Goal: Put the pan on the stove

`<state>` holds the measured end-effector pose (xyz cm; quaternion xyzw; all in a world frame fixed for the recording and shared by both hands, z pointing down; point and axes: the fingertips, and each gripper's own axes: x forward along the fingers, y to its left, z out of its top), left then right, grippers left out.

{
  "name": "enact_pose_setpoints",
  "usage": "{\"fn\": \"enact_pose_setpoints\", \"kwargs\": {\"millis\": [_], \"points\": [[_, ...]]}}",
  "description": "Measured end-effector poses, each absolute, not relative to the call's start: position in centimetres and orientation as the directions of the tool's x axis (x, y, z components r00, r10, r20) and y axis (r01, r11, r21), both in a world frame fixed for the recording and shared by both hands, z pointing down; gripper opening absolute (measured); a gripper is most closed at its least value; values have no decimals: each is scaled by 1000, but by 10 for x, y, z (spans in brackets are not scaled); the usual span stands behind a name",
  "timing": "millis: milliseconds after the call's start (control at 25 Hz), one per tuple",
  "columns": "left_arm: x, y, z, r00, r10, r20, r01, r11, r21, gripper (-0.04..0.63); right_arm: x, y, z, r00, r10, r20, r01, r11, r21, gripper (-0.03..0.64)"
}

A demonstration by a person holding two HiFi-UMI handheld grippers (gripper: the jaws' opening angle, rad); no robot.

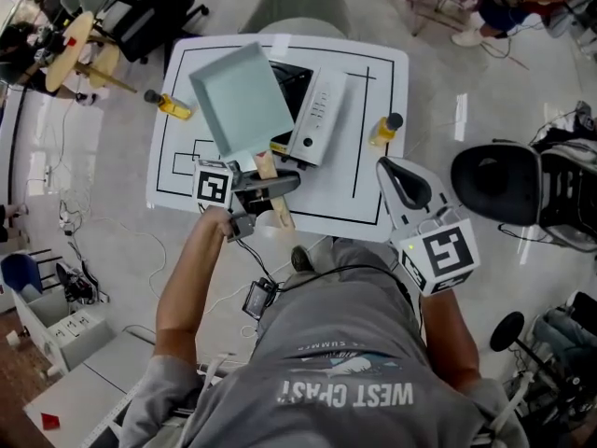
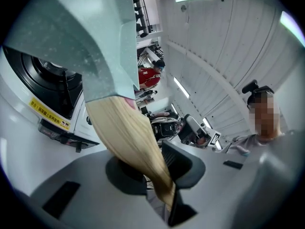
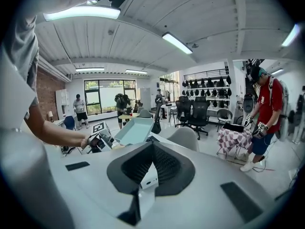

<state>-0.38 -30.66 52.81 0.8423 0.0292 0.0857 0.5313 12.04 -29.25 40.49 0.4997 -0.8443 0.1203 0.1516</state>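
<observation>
A square pale-teal pan [image 1: 241, 96] with a light wooden handle [image 1: 270, 180] hangs tilted over the left part of the white tabletop stove [image 1: 317, 110]. My left gripper [image 1: 270, 185] is shut on the handle. In the left gripper view the handle [image 2: 128, 137] runs down between the jaws, and the pan [image 2: 90, 37] sits a little above the black burner [image 2: 43, 80]. My right gripper [image 1: 399, 180] is raised off the table's right front corner, shut and holding nothing. In the right gripper view the pan [image 3: 134, 129] shows beyond the closed right gripper [image 3: 151, 163].
The white table [image 1: 373, 73] carries black taped lines. One yellow bottle [image 1: 173, 105] stands at its left edge and another yellow bottle [image 1: 384, 129] to the right of the stove. A black office chair [image 1: 494, 183] stands to the right, a grey chair [image 1: 298, 3] behind the table.
</observation>
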Motion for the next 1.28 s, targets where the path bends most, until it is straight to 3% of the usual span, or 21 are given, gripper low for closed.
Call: {"fn": "enact_pose_setpoints", "kwargs": {"millis": [440, 1280], "points": [[1, -332, 573, 985, 139, 103, -59, -287, 956, 95, 134, -295, 425, -434, -801, 412, -893, 444, -77, 12], [6, -358, 590, 986, 162, 46, -13, -198, 980, 103, 135, -301, 434, -435, -784, 444, -894, 436, -105, 14]]}}
